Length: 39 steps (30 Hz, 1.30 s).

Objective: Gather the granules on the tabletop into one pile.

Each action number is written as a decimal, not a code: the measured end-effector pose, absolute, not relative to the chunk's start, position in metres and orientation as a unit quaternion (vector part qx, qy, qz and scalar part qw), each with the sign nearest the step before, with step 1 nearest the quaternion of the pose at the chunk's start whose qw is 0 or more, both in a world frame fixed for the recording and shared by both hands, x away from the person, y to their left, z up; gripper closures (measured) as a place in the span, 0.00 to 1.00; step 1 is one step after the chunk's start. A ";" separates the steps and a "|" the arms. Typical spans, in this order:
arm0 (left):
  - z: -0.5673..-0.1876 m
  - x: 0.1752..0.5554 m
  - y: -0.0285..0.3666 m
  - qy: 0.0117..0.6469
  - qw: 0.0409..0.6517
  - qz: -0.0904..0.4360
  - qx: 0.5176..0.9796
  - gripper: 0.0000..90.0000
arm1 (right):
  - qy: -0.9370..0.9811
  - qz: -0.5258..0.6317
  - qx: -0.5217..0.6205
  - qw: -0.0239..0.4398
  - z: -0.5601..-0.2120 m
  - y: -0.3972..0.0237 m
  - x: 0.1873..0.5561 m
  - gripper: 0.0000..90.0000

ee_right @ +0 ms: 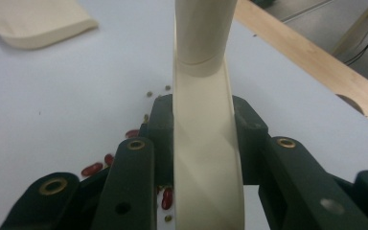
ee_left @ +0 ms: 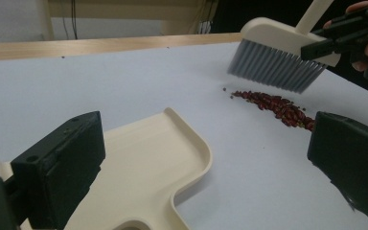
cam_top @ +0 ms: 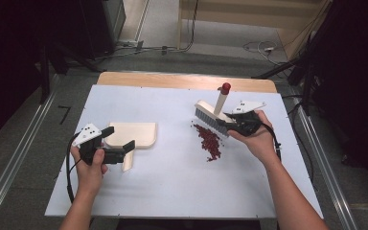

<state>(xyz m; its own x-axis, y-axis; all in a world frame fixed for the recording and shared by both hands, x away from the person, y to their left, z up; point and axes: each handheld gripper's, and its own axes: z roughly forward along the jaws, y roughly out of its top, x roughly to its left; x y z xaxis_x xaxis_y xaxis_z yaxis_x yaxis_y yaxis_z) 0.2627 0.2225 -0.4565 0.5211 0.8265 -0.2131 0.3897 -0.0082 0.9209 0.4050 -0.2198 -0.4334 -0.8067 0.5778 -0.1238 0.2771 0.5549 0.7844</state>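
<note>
On the white tabletop [cam_top: 172, 182], a cream brush [cam_top: 211, 115] with grey bristles is clamped above red beans [cam_top: 209, 141] by the right hand-held gripper [cam_top: 230, 122], while the left hand-held gripper [cam_top: 122, 143] is spread over a cream dustpan [cam_top: 136, 134].

White rectangular tabletop sheet [cam_top: 172, 191] fills the centre of the high view, light wooden table edge [cam_top: 182, 79] showing along its far side. Grey carpeted floor [cam_top: 24, 158] around it. Metal floor rails [cam_top: 9, 167] run diagonally at lower left and lower right. Black and white cables [cam_top: 258, 47] lie at upper centre-right. Dark equipment stand [cam_top: 96, 28] upper left.
</note>
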 end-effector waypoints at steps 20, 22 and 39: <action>-0.457 0.264 0.225 0.446 0.547 0.199 0.680 0.00 | 0.780 0.396 0.474 0.100 -0.448 -0.149 0.375 0.73; -0.457 0.264 0.225 0.446 0.545 0.200 0.681 0.00 | 0.777 0.391 0.482 0.106 -0.448 -0.152 0.374 0.73; -0.457 0.263 0.225 0.448 0.546 0.200 0.679 0.00 | 0.857 0.431 0.262 0.107 -0.418 -0.215 0.353 0.73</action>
<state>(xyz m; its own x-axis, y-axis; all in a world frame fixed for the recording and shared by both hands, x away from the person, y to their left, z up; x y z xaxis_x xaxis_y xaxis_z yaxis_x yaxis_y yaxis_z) 0.2628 0.2248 -0.4567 0.5186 0.8267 -0.2184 0.3907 -0.0019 0.9205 0.3527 -0.2149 -0.4178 -0.8402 0.5406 0.0420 0.3558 0.4912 0.7951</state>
